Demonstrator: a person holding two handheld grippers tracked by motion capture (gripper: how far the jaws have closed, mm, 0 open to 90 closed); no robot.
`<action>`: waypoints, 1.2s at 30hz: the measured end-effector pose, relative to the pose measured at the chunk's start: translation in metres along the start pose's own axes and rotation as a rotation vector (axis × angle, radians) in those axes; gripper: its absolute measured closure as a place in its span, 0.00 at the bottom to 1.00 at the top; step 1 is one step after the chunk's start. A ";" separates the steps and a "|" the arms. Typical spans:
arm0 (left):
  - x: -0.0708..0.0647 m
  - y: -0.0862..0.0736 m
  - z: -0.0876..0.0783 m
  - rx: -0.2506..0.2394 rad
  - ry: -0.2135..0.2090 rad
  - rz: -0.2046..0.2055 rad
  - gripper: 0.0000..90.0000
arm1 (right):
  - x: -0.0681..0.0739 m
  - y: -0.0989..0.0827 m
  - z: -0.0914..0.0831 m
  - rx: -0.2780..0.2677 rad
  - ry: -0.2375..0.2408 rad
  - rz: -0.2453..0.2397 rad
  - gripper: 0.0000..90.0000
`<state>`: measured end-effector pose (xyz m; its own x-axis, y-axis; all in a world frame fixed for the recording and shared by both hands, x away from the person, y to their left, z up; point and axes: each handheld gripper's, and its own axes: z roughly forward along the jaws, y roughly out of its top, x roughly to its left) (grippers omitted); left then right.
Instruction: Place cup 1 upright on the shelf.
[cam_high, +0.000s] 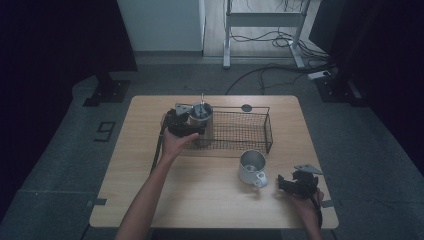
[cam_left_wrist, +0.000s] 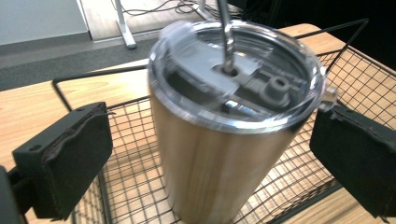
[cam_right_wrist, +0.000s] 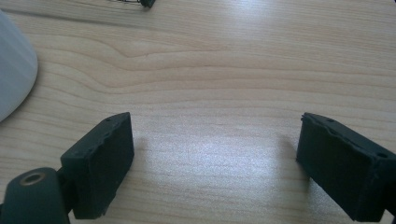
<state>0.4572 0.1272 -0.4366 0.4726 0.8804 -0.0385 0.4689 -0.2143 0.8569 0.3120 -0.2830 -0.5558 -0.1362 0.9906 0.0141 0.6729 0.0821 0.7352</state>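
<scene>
My left gripper's fingers (cam_left_wrist: 65, 158) stand spread on either side of the steel tumbler (cam_left_wrist: 224, 140), pads apart from its wall, nothing clamped. Tumbler upright in the wire basket's (cam_high: 250, 131) 9 o'clock end, clear lid (cam_left_wrist: 238, 74) on, metal straw (cam_left_wrist: 226, 32) through it. My right gripper (cam_right_wrist: 212, 158) released too, low over bare table (cam_right_wrist: 233, 70) at 5 o'clock. White mug (cam_high: 252, 167) just beside it, toward 9 o'clock, outside the basket.

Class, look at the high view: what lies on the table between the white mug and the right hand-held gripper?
Nothing: in the high view, bare wood separates the white mug from the right hand-held gripper, whose jaws stand open over bare table.
</scene>
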 end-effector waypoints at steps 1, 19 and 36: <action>0.002 -0.002 -0.003 0.002 0.004 -0.004 0.00 | 0.000 0.000 0.000 0.000 0.000 0.000 0.12; -0.001 -0.020 -0.045 -0.013 -0.022 0.023 0.00 | 0.000 0.000 0.000 0.001 0.000 0.003 0.12; -0.013 -0.055 -0.076 0.003 -0.092 0.039 0.02 | 0.000 0.000 0.000 0.001 0.000 0.001 0.12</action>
<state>0.3685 0.1594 -0.4438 0.5566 0.8291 -0.0525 0.4511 -0.2486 0.8572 0.3120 -0.2829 -0.5556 -0.1358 0.9906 0.0147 0.6737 0.0815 0.7345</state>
